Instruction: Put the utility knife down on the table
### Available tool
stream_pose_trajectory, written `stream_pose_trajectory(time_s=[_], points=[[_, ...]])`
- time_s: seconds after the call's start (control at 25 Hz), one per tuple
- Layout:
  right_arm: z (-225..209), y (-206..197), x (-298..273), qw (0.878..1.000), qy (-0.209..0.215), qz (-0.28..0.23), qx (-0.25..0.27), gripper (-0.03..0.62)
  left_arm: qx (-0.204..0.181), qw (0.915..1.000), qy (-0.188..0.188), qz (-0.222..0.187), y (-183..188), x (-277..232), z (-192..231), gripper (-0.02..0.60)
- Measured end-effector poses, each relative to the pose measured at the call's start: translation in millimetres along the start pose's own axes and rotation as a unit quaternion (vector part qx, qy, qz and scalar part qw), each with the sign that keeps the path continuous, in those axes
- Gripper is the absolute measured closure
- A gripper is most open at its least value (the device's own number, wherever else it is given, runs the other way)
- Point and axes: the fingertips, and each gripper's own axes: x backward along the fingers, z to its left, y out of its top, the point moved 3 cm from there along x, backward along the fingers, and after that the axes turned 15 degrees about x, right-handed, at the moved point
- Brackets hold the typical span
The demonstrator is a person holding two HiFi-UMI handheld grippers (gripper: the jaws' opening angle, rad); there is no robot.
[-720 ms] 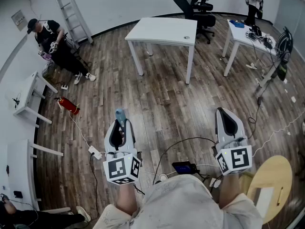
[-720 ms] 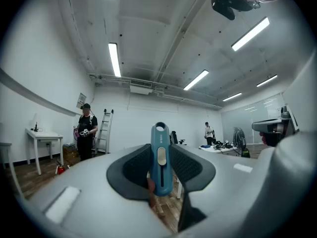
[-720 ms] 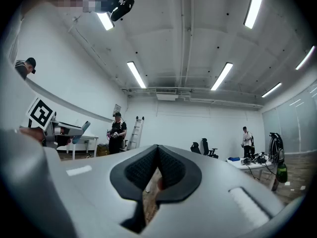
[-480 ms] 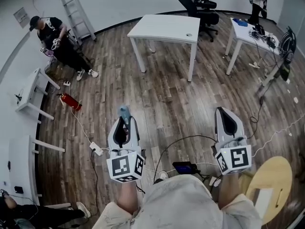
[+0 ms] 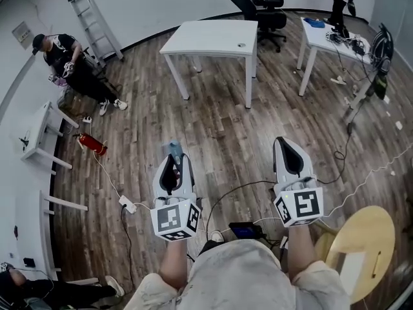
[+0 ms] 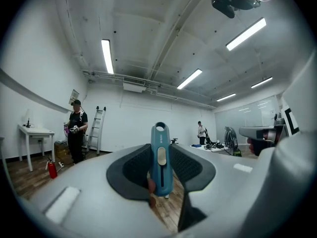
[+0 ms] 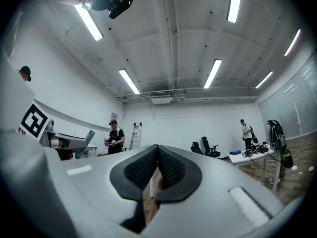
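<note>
My left gripper (image 5: 172,165) sits in the lower left of the head view with its fingers clamped on the utility knife (image 5: 170,148). The knife's teal end pokes out past the fingertips, up the frame. In the left gripper view the knife (image 6: 161,157) stands upright in the middle of the frame between the two dark pads. Its pale slider faces the camera and the end with the round hole rises above them.

My right gripper (image 5: 288,148) is in the lower right of the head view, level with the left one and well apart from it. In the right gripper view its fingers (image 7: 171,170) are together at the tips, with only a thin slit below and nothing between them.

Both grippers are over the wooden floor (image 5: 219,128). The white worktop (image 5: 210,37) stands at the upper middle of the head view, well away from the knife, with one small round thing near its right edge. A second white table (image 5: 319,34) is at the upper right, just beside a black office chair (image 5: 255,8).

At the upper left a person in dark clothes (image 5: 68,60) stands near a ladder (image 5: 97,18) that leans on the wall. A red fire extinguisher (image 5: 93,145) lies on the floor at the left. A round wooden stool (image 5: 371,234) is at the lower right.
</note>
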Motion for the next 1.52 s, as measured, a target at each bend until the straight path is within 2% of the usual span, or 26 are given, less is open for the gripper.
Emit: stream_pose_trajectory(time_s=[0.2, 0.32, 0.48, 0.72, 0.88, 1.04, 1.2, 1.4, 1.52], points=[[-61.3, -27.8, 12.8, 1.000, 0.002, -0.003, 0.001, 0.586, 0.003, 0.9999, -0.008, 0.013, -42.4, -30.4, -73.7, 0.434], [-78.7, -33.5, 15.5, 1.000, 0.006, -0.003, 0.004, 0.586, 0.008, 0.9998, -0.010, 0.017, -52.4, -39.8, -92.7, 0.434], [-75.1, -52.4, -8.0, 1.000, 0.003, -0.003, 0.008, 0.586, 0.012, 0.9997, -0.015, 0.014, -65.0, -65.5, -76.4, 0.434], [-63.2, -76.0, -91.5, 1.000, -0.002, 0.004, 0.016, 0.588, 0.014, 0.9996, -0.018, 0.016, -70.3, -142.1, -30.6, 0.434], [-33.7, -83.9, -192.8, 1.000, 0.002, 0.011, 0.019, 0.588, 0.018, 0.9997, -0.015, 0.012, -52.5, -216.1, 37.0, 0.434], [20.0, -91.7, -327.6, 1.000, 0.009, 0.011, 0.019, 0.588, 0.027, 0.9995, -0.012, 0.012, -28.9, -310.6, 142.4, 0.434], [61.2, -98.4, -465.5, 1.000, 0.020, 0.013, -0.005, 0.588, 0.033, 0.9993, -0.009, 0.015, -2.7, -410.0, 239.5, 0.434], [131.8, -101.5, -613.2, 1.000, 0.024, 0.020, -0.004, 0.588, 0.043, 0.9989, -0.005, 0.017, 30.6, -502.4, 369.3, 0.434], [161.2, -98.2, -692.1, 0.999, 0.024, 0.027, 0.002, 0.588, 0.051, 0.9985, -0.005, 0.020, 52.5, -556.4, 430.3, 0.434]])
